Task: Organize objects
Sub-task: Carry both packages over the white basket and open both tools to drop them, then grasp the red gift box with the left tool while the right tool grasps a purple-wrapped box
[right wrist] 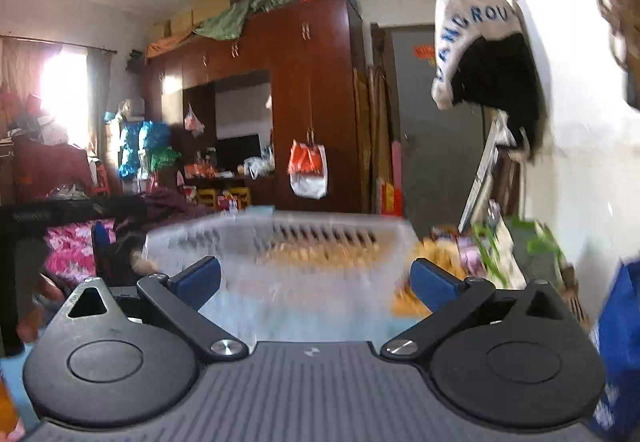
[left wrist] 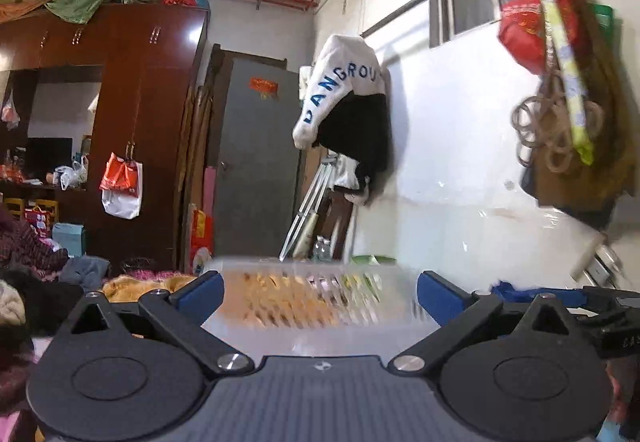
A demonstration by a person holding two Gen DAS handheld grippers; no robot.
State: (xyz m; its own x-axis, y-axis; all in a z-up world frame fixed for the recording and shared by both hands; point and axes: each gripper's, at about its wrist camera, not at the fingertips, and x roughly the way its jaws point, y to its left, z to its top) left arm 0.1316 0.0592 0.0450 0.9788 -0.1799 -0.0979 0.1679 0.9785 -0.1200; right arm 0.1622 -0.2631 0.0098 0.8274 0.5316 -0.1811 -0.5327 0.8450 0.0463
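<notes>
Item: translucent white plastic basket with slotted walls [left wrist: 320,306], lying low and directly ahead of both tools, blurred in both wrist views. Contents: cannot be made out; orange-yellow and green shapes show through the slots in the left view, but whether they lie inside or behind the far wall is unclear.

Item: loose heap of coloured packets, orange, purple and green [right wrist: 472,254], just beside the basket's right end, against the white wall. Outside the basket.

Item: left gripper [left wrist: 320,292], blue-padded fingers [left wrist: 202,292] spread wide, nothing between the pads; the basket sits beyond the tips, not touched.

Item: right gripper [right wrist: 316,278], fingers likewise spread wide, pinching nothing; the basket lies in front of the gap.

Item: tall reddish-brown wooden wardrobe [left wrist: 132,113], far side of the room. On top: cardboard boxes and crumpled green cloth. Hung from its door handle: an orange-and-white plastic bag [left wrist: 122,185].

Item: white jacket with blue lettering [left wrist: 340,81], hanging on the wall over a black garment.

Item: red plastic bag [left wrist: 524,29], hung from a metal rail by the window.
</notes>
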